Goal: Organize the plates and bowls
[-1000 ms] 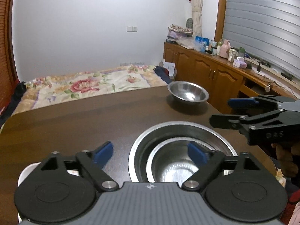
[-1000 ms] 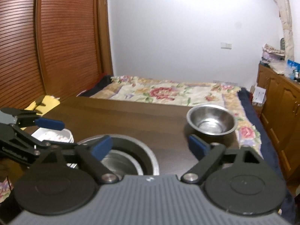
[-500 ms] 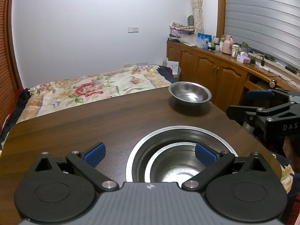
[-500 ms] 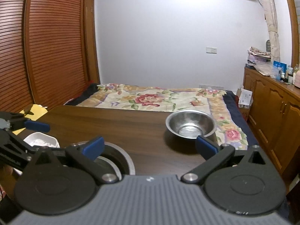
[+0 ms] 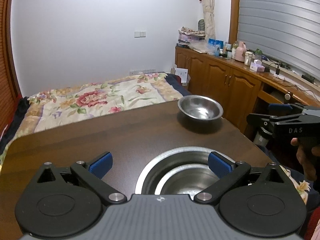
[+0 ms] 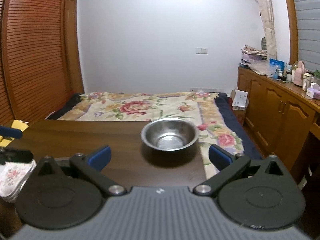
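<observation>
Two steel bowls sit nested, the smaller inside the large bowl (image 5: 176, 152), on the dark wooden table (image 5: 120, 130). My left gripper (image 5: 160, 166) hovers open just in front of them, nothing between its blue pads. A single steel bowl (image 5: 200, 110) stands near the table's far right corner. In the right wrist view that single bowl (image 6: 170, 135) lies straight ahead of my open right gripper (image 6: 160, 157), a short way beyond its fingertips. From the left wrist view the right gripper (image 5: 260, 112) hangs off the table's right edge, held by a hand (image 5: 306, 160).
A white dish with a floral pattern (image 6: 12, 176) rests at the table's left, near the left gripper's finger (image 6: 10, 133). A bed with a floral cover (image 6: 150, 106) lies beyond the table. Wooden cabinets (image 5: 230, 82) with bottles run along the right wall.
My right gripper has swung right, so the single bowl is centred ahead of it and the nested bowls have left its view. The left gripper has pulled back slightly.
</observation>
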The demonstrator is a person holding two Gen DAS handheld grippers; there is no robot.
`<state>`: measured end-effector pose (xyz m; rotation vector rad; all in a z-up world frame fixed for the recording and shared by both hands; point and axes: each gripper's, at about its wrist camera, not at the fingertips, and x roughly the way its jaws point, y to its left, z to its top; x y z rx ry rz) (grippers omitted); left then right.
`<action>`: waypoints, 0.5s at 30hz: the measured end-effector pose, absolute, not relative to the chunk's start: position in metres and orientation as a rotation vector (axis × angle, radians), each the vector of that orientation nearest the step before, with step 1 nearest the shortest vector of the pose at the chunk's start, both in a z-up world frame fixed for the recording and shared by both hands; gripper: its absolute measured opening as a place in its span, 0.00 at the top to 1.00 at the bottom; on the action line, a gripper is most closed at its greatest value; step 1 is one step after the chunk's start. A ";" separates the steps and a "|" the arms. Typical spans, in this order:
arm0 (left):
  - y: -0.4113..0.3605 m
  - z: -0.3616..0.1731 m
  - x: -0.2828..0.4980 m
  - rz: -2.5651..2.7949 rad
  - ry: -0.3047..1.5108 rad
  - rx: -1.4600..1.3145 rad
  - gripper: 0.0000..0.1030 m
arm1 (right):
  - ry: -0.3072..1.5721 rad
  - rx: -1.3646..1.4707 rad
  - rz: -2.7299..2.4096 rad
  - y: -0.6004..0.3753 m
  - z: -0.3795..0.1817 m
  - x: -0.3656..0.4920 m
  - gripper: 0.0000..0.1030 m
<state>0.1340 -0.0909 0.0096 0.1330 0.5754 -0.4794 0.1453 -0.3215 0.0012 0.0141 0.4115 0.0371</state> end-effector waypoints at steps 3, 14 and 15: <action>-0.093 0.018 0.142 -0.490 0.560 0.151 0.00 | 0.412 0.013 0.019 -0.328 0.003 0.150 0.00; -0.121 0.034 0.179 -0.559 0.531 0.156 0.06 | 0.425 0.009 0.006 -0.350 0.002 0.180 0.00; -0.124 0.034 0.183 -0.560 0.534 0.159 0.08 | 0.425 0.010 0.007 -0.352 0.001 0.183 0.00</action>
